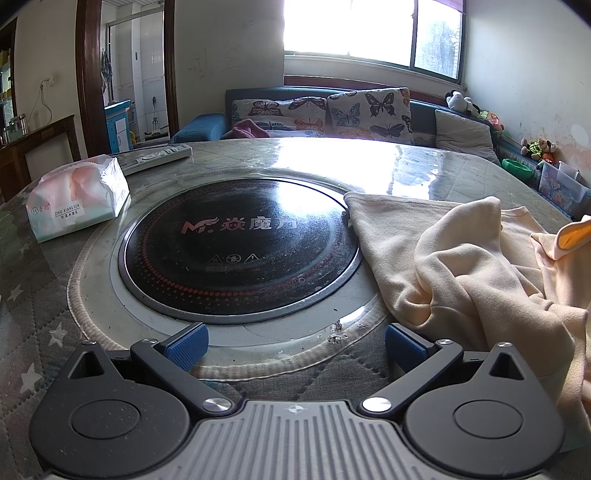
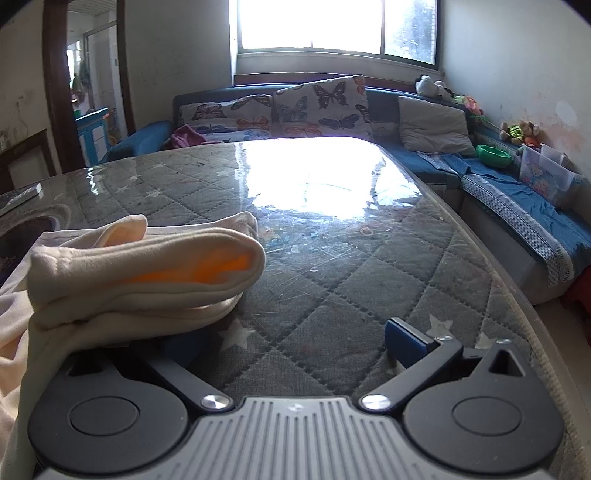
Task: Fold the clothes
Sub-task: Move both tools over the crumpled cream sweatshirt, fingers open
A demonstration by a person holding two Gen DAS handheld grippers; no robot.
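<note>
Left gripper [image 1: 295, 345] spread wide, blue pads [image 1: 188, 345] far apart and holding nothing, low over the quilted table cover [image 1: 40, 306]. Straight ahead of the fingers, a round black cooktop [image 1: 236, 251] sunk in the table, with red dots around its rim and a printed logo. Ahead and to the left, a soft pack of tissues [image 1: 77, 195], and behind it a grey remote control [image 1: 155, 157]. To the right of the fingers, the cream garment [image 1: 461, 266] crumpled in loose folds, one edge lying over the rim of the cooktop, another fold just beside the right pad. Small orange part of the cloth at the far right edge.

Right gripper [image 2: 295, 345] also wide, nothing between the fingers. Right pad [image 2: 404, 341] clear over the table; left pad mostly hidden under the garment [image 2: 140, 273]. Garment to the left of this gripper, bunched in a thick roll with an orange lining visible inside, draped over the left side of the gripper body. Ahead and to the right, bare quilted cover [image 2: 351, 280] with stars under a glossy clear sheet, bright glare from the window [image 2: 332, 26]. Farther ahead, a blue sofa [image 2: 535, 206] with butterfly cushions [image 2: 317, 107].
</note>
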